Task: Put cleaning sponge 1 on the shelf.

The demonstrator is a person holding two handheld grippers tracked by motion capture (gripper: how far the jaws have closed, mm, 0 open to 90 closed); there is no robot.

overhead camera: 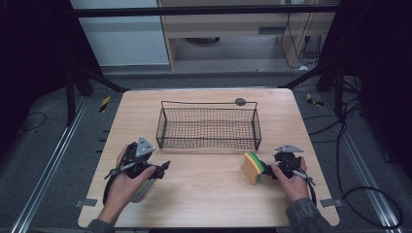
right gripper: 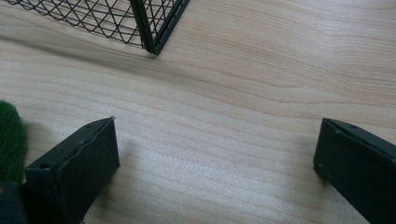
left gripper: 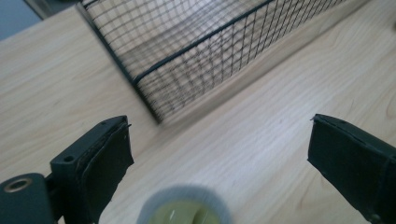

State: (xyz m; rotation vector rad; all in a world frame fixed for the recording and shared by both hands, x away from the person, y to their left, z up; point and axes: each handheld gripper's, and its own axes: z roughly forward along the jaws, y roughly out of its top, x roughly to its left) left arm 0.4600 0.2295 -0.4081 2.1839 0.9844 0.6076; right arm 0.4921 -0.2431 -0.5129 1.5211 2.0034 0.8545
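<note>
Right gripper view looks along my right gripper (right gripper: 217, 154), whose jaws stand spread wide with nothing between them but bare wood of the table (right gripper: 261, 79); at the left edge of that view a patch of green scouring face marks the sponge (right gripper: 9, 140), just beside my left-hand jaw, apart from it as far as I can tell. From the high view the sponge (overhead camera: 253, 167) stands on edge near the table's right front, yellow foam toward the middle, green pad toward my right gripper (overhead camera: 268, 170). I judge it light, soft and springy, not fragile, with a rough face that should not slip; I would take it across its two broad faces, near the middle, and close only until the foam gives a little. My left gripper (left gripper: 219, 154) is likewise spread and holds nothing; low between its jaws sits a blurred pale round rim with a yellowish inside, a cup (left gripper: 184, 207) perhaps, though I cannot tell. Beyond both grippers the wire basket (overhead camera: 209, 103) sits at the table's centre, nothing in it.
</note>
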